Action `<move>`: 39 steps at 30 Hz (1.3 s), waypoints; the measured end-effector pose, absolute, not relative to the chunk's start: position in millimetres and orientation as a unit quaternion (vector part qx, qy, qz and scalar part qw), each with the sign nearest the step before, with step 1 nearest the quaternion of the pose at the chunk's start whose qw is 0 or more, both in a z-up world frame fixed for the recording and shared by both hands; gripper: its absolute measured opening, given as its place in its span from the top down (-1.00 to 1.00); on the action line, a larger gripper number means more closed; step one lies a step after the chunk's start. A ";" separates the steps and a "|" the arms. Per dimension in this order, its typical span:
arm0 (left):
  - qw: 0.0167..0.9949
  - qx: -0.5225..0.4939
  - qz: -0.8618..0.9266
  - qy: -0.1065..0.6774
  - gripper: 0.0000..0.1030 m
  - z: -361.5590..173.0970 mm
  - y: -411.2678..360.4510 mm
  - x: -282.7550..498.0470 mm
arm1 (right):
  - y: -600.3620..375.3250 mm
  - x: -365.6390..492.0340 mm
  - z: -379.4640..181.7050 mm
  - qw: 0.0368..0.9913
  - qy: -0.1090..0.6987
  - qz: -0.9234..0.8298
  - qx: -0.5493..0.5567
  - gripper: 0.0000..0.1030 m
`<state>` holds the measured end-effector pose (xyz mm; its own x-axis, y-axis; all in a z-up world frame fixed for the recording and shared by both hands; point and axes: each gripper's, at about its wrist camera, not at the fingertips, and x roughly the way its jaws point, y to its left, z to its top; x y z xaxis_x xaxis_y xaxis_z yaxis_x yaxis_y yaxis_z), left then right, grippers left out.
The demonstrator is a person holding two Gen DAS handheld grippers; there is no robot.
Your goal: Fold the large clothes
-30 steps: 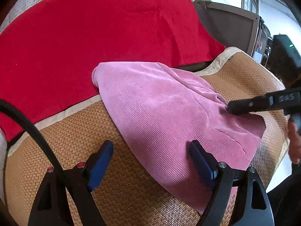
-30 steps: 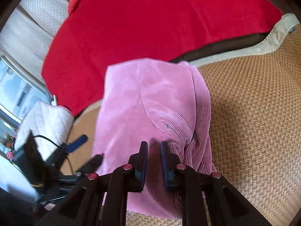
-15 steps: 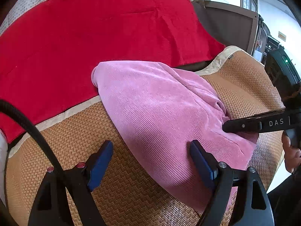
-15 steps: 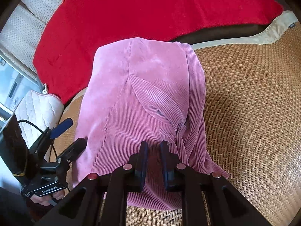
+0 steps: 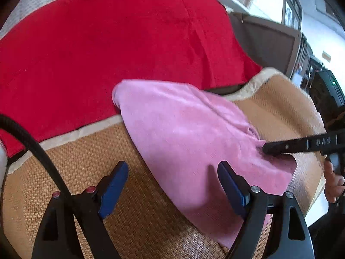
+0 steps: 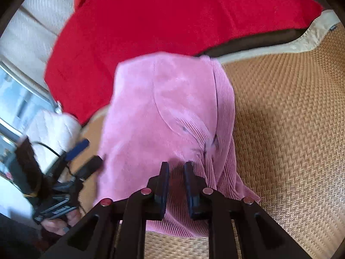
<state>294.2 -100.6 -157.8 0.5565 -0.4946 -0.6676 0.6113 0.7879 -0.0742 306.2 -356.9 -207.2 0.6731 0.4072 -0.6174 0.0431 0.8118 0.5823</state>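
A pink corduroy garment (image 5: 189,133) (image 6: 168,108) lies folded lengthwise on a woven straw mat (image 5: 97,146) (image 6: 291,129), its far end against a red blanket (image 5: 107,43). My right gripper (image 6: 176,165) is down on the garment's near end, jaws almost together with puckered cloth pinched between them; in the left wrist view its tip (image 5: 266,149) digs into a raised fold. My left gripper (image 5: 172,166) hangs wide open just above the mat, and the garment's long edge runs under the gap. It also shows in the right wrist view (image 6: 88,154), beside the garment.
The red blanket (image 6: 172,17) covers the back of the seat. A white quilted cushion (image 6: 49,127) lies at the left, a brown panel (image 5: 269,43) at the far right. A person's hand (image 5: 332,185) holds the right gripper near the mat's right edge.
The right gripper's tip slid along the garment toward its near end, and that end bunched up a little. The left gripper stayed where it was, still wide open.
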 end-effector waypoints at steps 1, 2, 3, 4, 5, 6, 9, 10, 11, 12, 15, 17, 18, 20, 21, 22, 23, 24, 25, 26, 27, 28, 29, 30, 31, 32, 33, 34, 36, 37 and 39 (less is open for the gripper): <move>0.880 0.074 -0.316 0.347 -0.65 -155.7 -99.0 295.1 | -359.5 305.7 -202.3 0.873 0.379 0.102 0.291 0.63; 0.881 0.065 -0.317 0.346 -0.65 -154.4 -98.1 296.2 | -361.2 306.0 -198.6 0.877 0.370 0.098 0.291 0.63; 0.881 0.062 -0.317 0.346 -0.65 -154.2 -98.7 296.6 | -362.4 307.2 -195.4 0.880 0.362 0.095 0.291 0.63; 0.881 0.062 -0.315 0.347 -0.65 -155.0 -100.2 297.3 | -363.0 310.5 -194.1 0.881 0.357 0.098 0.295 0.63; 0.881 0.066 -0.313 0.349 -0.65 -156.9 -102.0 297.8 | -363.3 314.4 -195.2 0.879 0.356 0.103 0.300 0.62; 0.880 0.070 -0.312 0.351 -0.65 -158.7 -103.7 298.0 | -363.6 319.2 -198.1 0.875 0.359 0.105 0.307 0.62; 0.874 0.093 -0.304 0.368 -0.65 -168.9 -113.4 299.4 | -361.3 333.7 -211.4 0.872 0.378 0.089 0.299 0.62; 0.870 0.106 -0.302 0.375 -0.66 -174.1 -117.4 299.4 | -360.7 338.4 -217.6 0.868 0.386 0.088 0.299 0.61; 0.869 0.114 -0.300 0.377 -0.66 -178.2 -119.8 299.2 | -360.5 342.6 -224.0 0.863 0.395 0.089 0.303 0.61; 0.869 0.115 -0.300 0.377 -0.67 -179.8 -120.8 298.6 | -361.6 346.9 -231.3 0.858 0.400 0.089 0.309 0.64; 0.868 0.107 -0.301 0.379 -0.67 -177.8 -118.1 299.6 | -363.9 345.0 -228.2 0.861 0.393 0.096 0.309 0.64; 0.870 0.104 -0.301 0.376 -0.67 -176.0 -116.0 299.6 | -370.0 338.9 -223.9 0.863 0.383 0.104 0.312 0.64; 0.871 0.102 -0.301 0.375 -0.66 -174.6 -115.0 299.3 | -373.4 333.8 -221.3 0.864 0.376 0.109 0.316 0.64; 0.874 0.100 -0.304 0.366 -0.66 -169.4 -114.1 297.3 | -378.6 329.1 -216.6 0.868 0.369 0.110 0.314 0.61; 0.876 0.097 -0.305 0.359 -0.66 -166.1 -113.6 296.3 | -380.7 325.7 -212.2 0.872 0.361 0.109 0.312 0.61; 0.877 0.095 -0.306 0.357 -0.66 -164.0 -113.9 296.0 | -381.5 323.9 -209.5 0.875 0.354 0.110 0.311 0.61; 0.878 0.090 -0.309 0.354 -0.66 -162.1 -113.8 295.7 | -382.8 322.6 -207.2 0.879 0.344 0.109 0.312 0.61; 0.878 0.086 -0.310 0.355 -0.66 -161.9 -114.7 296.0 | -385.2 322.2 -207.3 0.880 0.339 0.107 0.314 0.61; 0.879 0.088 -0.304 0.358 -0.66 -164.0 -116.3 297.3 | -387.2 324.4 -208.8 0.880 0.336 0.104 0.319 0.61; 0.879 0.094 -0.296 0.362 -0.66 -167.7 -119.0 299.0 | -387.0 328.2 -211.3 0.878 0.339 0.102 0.322 0.60; 0.877 0.102 -0.288 0.370 -0.66 -172.9 -122.7 300.7 | -386.0 336.9 -218.0 0.873 0.350 0.099 0.326 0.51; 0.876 0.106 -0.285 0.375 -0.67 -176.4 -125.3 301.8 | -384.5 342.5 -223.6 0.869 0.359 0.097 0.326 0.48; 0.874 0.103 -0.284 0.380 -0.67 -180.3 -126.9 303.3 | -382.5 348.7 -229.1 0.866 0.369 0.094 0.323 0.46; 0.874 0.097 -0.284 0.382 -0.67 -181.2 -126.7 304.0 | -381.1 353.5 -234.0 0.865 0.376 0.089 0.320 0.46; 0.874 0.094 -0.283 0.383 -0.67 -180.6 -126.8 304.3 | -381.1 354.7 -235.5 0.865 0.376 0.089 0.322 0.46; 0.875 0.097 -0.282 0.380 -0.67 -179.6 -126.7 303.5 | -382.3 354.0 -235.0 0.863 0.375 0.091 0.326 0.46; 0.877 0.101 -0.282 0.376 -0.67 -178.4 -126.2 301.7 | -383.5 352.2 -233.0 0.862 0.373 0.093 0.330 0.46; 0.878 0.104 -0.282 0.373 -0.67 -177.5 -125.6 300.4 | -385.8 348.1 -229.7 0.863 0.367 0.097 0.334 0.46; 0.880 0.101 -0.283 0.367 -0.67 -173.2 -121.4 297.9 | -391.3 339.1 -223.5 0.867 0.359 0.103 0.330 0.46; 0.882 0.096 -0.283 0.366 -0.67 -171.0 -118.2 297.4 | -393.5 332.7 -219.7 0.871 0.356 0.104 0.324 0.46; 0.884 0.084 -0.282 0.364 -0.67 -166.8 -111.2 297.9 | -397.7 319.3 -213.8 0.876 0.349 0.107 0.316 0.43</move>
<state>297.9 -111.2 -166.8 0.5762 -0.4367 -0.6909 0.5591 0.8271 -0.0565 319.3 -397.7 -213.8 0.7339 0.4076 -0.5434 0.0326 0.7779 0.6275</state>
